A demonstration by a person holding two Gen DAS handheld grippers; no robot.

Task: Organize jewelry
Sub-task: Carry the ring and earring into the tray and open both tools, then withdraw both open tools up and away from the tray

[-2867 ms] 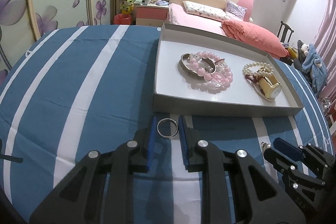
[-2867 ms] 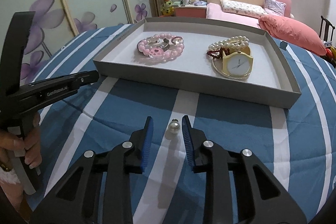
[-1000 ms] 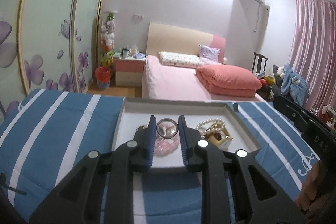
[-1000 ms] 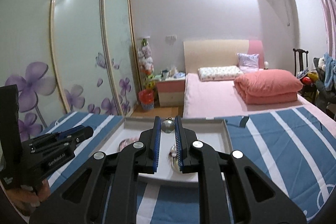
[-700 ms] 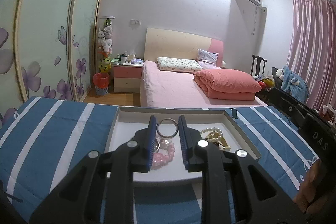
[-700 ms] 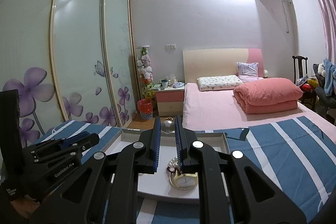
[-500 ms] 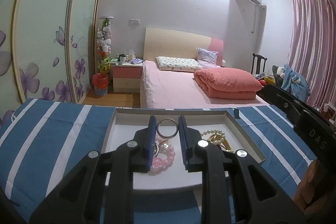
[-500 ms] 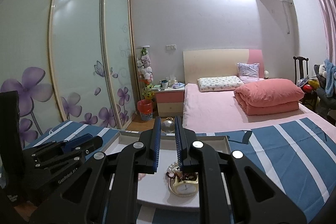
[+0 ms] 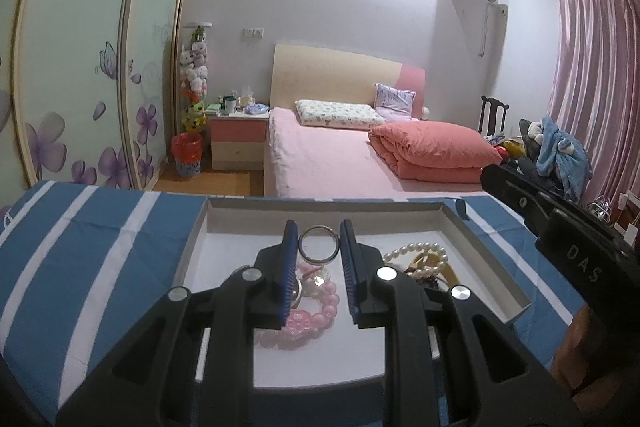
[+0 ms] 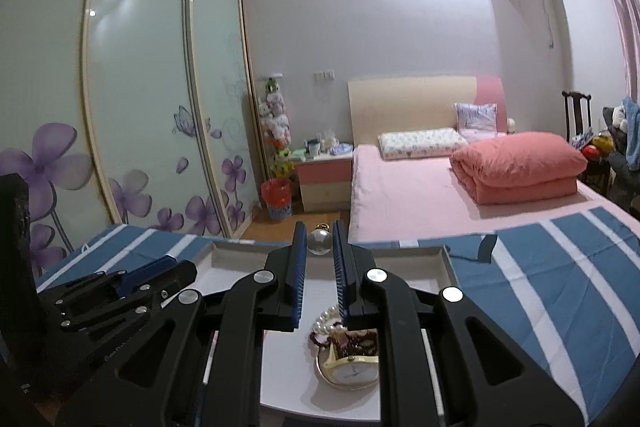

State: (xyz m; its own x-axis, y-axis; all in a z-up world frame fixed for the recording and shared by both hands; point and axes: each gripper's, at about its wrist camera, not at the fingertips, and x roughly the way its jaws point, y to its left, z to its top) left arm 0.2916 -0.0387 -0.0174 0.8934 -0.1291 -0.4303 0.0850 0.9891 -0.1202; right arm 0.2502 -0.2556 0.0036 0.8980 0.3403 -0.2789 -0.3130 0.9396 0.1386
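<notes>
Both hands hover over the tray [image 9: 516, 297]: the left gripper [image 9: 319, 247] has its jaws clamped on a ring [image 9: 319, 243], the right gripper [image 10: 320, 242] pinches a pearl earring [image 10: 319, 241], open floor directly beneath each.

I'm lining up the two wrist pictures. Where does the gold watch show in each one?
Left wrist view: the gold watch is mostly hidden behind the left gripper's right finger, just under the pearl bracelet.
Right wrist view: it lies face up at bottom centre, below the right gripper.
Shared landmark: the folded salmon quilt on the bed.
</notes>
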